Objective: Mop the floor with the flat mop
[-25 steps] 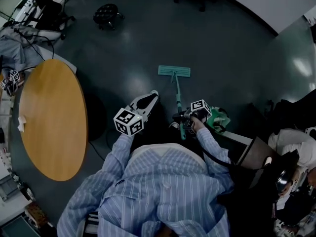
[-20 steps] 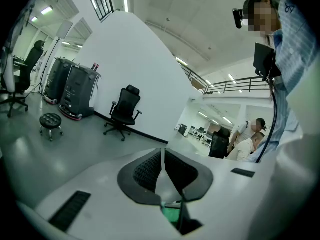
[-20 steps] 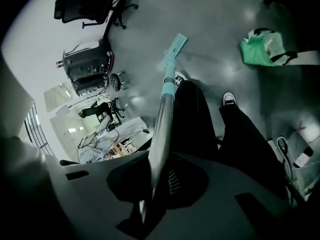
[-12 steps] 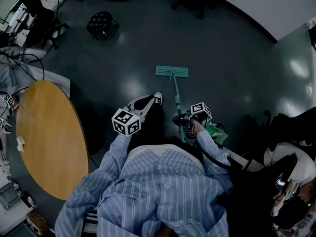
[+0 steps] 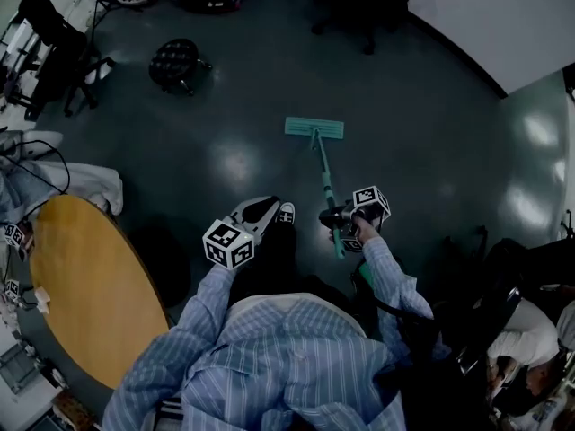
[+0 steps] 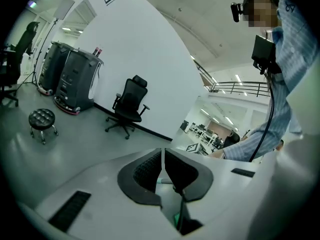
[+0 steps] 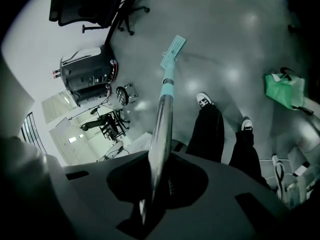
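left gripper [image 5: 268, 207] nearer; mop [image 5: 322, 176] apparently head-forward

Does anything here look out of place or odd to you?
Nothing spilled or broken. The flat mop lies flat on the floor, its handle clamped in the right gripper. One oddity: the left gripper is shut on nothing, off the handle.

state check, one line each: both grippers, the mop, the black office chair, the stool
left gripper: shut, nothing between the jaws, apart from the mop.
right gripper: shut on the mop handle.
flat mop: head flat on the floor, handle tilted.
office chair: upright, unoccupied.
stool: upright, unoccupied.
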`<action>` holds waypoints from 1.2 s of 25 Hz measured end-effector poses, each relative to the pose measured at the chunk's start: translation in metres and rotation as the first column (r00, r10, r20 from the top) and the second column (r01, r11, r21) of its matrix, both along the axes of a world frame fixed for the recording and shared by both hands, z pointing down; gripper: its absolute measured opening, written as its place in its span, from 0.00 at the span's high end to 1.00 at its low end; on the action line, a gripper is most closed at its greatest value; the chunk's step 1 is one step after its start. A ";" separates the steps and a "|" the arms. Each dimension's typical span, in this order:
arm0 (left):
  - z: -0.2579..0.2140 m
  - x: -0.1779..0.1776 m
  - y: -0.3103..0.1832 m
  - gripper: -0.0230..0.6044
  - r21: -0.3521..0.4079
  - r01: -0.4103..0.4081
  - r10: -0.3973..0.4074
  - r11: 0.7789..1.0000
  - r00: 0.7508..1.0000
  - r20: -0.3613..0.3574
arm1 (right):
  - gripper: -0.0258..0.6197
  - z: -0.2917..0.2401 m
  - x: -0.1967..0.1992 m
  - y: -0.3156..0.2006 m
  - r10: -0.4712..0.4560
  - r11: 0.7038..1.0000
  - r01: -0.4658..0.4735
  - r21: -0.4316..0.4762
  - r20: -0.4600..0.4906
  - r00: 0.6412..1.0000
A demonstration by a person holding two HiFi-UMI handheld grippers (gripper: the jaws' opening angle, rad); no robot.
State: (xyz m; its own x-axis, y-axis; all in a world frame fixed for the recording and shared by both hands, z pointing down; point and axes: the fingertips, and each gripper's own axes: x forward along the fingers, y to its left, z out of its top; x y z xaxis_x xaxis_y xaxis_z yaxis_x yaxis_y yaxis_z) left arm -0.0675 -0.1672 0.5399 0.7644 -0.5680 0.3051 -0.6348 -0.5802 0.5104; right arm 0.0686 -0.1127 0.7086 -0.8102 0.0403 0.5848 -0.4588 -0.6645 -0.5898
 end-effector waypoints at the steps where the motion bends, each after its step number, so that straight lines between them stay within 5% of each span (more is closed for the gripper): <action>1: 0.002 -0.004 -0.010 0.92 -0.009 0.006 -0.006 1.000 1.000 0.000 | 0.87 0.001 0.001 -0.018 -0.003 1.000 0.003 0.001 -0.006 1.000; 19: 0.053 -0.041 -0.116 0.92 -0.128 0.062 -0.061 0.990 0.998 0.010 | 0.87 0.042 0.007 -0.311 -0.065 0.994 0.075 0.082 -0.119 0.991; 30: 0.076 -0.057 -0.093 0.92 -0.201 0.093 -0.092 0.975 0.996 0.014 | 0.87 0.065 -0.001 -0.390 -0.046 0.991 0.066 0.117 -0.165 0.985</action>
State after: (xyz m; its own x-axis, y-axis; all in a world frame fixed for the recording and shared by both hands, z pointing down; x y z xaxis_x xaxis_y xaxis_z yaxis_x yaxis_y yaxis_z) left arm -0.1249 -0.2605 0.6162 0.7100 -0.5626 0.4236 -0.6832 -0.4044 0.6080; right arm 0.0676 -0.5027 0.7741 -0.7032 0.0035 0.7110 -0.5888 -0.5634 -0.5795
